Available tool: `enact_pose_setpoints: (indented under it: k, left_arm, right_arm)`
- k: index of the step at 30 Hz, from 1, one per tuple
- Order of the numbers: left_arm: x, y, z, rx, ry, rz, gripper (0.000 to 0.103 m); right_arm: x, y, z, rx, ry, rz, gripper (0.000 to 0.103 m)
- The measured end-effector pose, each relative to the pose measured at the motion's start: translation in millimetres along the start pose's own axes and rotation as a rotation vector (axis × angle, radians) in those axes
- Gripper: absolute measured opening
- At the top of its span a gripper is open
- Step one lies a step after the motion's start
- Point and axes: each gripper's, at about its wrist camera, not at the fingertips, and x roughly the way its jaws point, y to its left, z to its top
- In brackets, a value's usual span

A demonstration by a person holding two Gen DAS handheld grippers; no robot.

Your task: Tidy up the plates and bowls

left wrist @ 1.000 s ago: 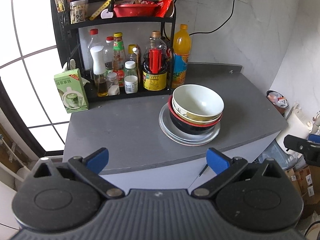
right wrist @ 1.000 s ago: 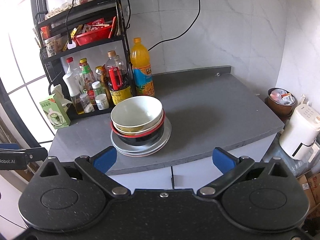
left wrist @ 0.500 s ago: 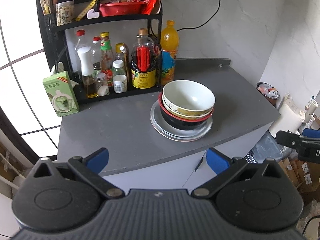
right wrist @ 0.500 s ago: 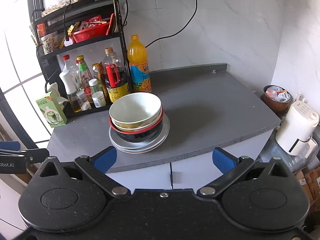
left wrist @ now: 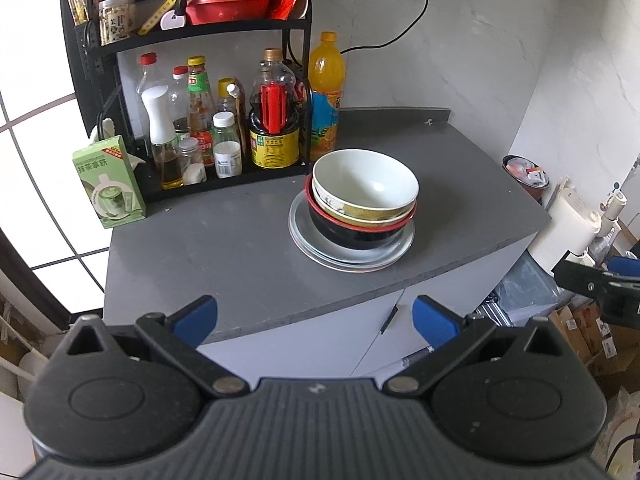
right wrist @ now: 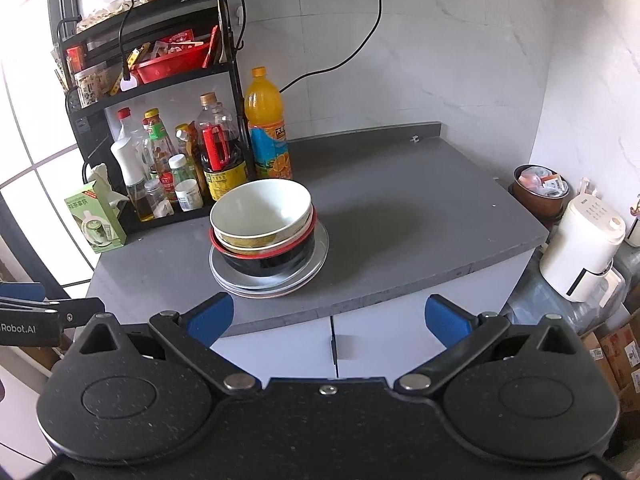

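A white bowl (left wrist: 366,182) is nested in a cream bowl and a black bowl with a red rim (left wrist: 356,232), all stacked on grey plates (left wrist: 320,246) on the grey counter (left wrist: 224,248). The stack also shows in the right wrist view: white bowl (right wrist: 260,206), black bowl (right wrist: 272,262), plates (right wrist: 312,268). My left gripper (left wrist: 314,318) is open and empty, in front of the counter's edge. My right gripper (right wrist: 326,318) is open and empty, also back from the counter. Each gripper shows at the edge of the other's view.
A black rack (left wrist: 192,40) with sauce bottles stands at the back left, an orange drink bottle (left wrist: 326,92) beside it. A green carton (left wrist: 108,184) stands at the left edge. A white kettle (right wrist: 580,248) and a full bin (right wrist: 538,188) sit right of the counter.
Both grippers have drawn back from the counter, so the stack looks smaller and farther. The bowls and plates have not moved.
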Motion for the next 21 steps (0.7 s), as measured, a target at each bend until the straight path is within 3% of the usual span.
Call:
enact_pose_setpoints:
  k: [21]
  left_arm:
    - [-9, 12, 0, 0.015, -0.017, -0.011, 0.103]
  right_arm:
    - [-10, 12, -5, 0.013, -0.027, -0.008, 0.103]
